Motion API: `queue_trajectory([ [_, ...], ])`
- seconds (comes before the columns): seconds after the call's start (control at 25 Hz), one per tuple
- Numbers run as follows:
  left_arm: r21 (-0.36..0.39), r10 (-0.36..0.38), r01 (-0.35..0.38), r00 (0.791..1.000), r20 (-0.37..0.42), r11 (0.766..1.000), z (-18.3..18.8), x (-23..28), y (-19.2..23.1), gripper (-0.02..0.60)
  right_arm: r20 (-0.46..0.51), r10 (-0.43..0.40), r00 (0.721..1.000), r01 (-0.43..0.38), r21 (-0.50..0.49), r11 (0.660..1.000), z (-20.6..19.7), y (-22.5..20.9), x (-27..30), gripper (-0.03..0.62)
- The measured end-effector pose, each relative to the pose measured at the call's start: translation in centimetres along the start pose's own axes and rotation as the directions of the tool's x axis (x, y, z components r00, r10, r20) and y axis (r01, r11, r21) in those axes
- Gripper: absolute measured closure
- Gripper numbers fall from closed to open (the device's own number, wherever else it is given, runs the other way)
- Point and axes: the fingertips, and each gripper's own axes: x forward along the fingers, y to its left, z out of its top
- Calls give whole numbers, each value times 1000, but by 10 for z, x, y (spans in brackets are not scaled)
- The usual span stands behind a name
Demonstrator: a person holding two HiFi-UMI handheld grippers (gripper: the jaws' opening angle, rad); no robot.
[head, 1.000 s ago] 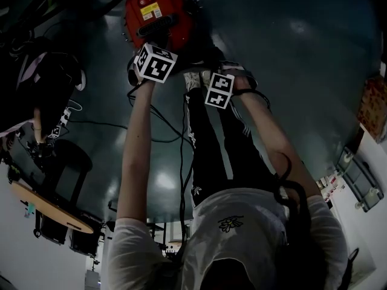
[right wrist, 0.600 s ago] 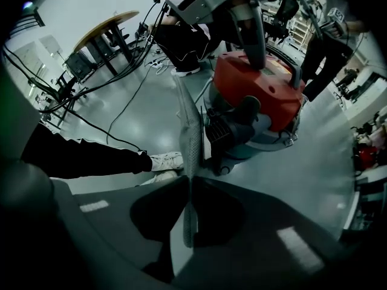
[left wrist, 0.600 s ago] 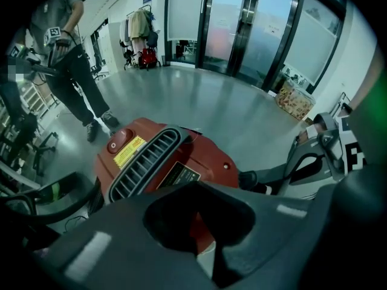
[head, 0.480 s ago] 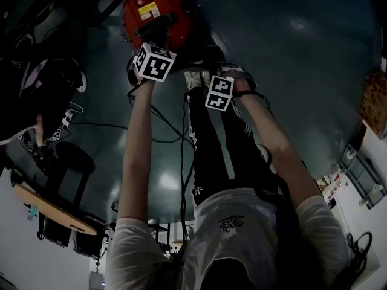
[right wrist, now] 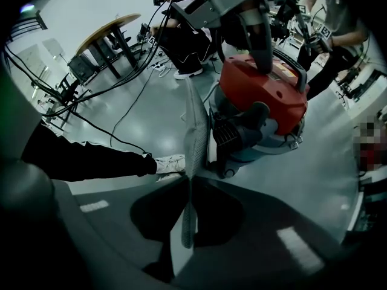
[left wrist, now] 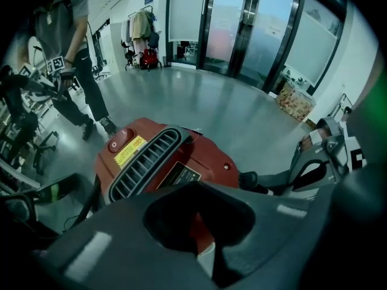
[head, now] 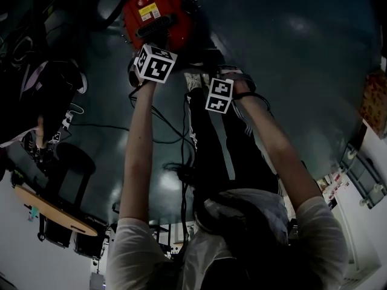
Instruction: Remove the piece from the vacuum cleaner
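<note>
The red vacuum cleaner (head: 158, 14) stands on the grey floor ahead of my feet. It fills the middle of the left gripper view (left wrist: 163, 162) and sits at upper right in the right gripper view (right wrist: 266, 95). My left gripper (left wrist: 199, 186) is shut, its tips pressed onto the vacuum's top near the black vent grille (left wrist: 142, 165). My right gripper (right wrist: 188, 180) is shut on a thin flat grey mesh piece (right wrist: 195, 132). I see the piece edge-on, upright, just beside the vacuum's dark rear opening (right wrist: 227, 135). In the head view only the marker cubes of the left gripper (head: 155, 63) and right gripper (head: 219, 95) show.
Black cables (head: 163, 132) trail over the floor by my legs and white shoes (head: 193, 80). A round wooden table (head: 54, 210) and chairs stand at left. Another person (left wrist: 66, 47) works nearby. Glass doors (left wrist: 254, 29) and a patterned box (left wrist: 294, 100) lie beyond.
Both grippers stay where they were at the vacuum. Only the camera and the person's torso at the bottom of the head view have shifted slightly.
</note>
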Motion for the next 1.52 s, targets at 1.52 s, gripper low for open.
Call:
queue_trajectory([
  [1.52,-229,66,-47,995,77,972,-25,-86,-57,581,72,19,997,-23,48,999,14,6,-106,549],
])
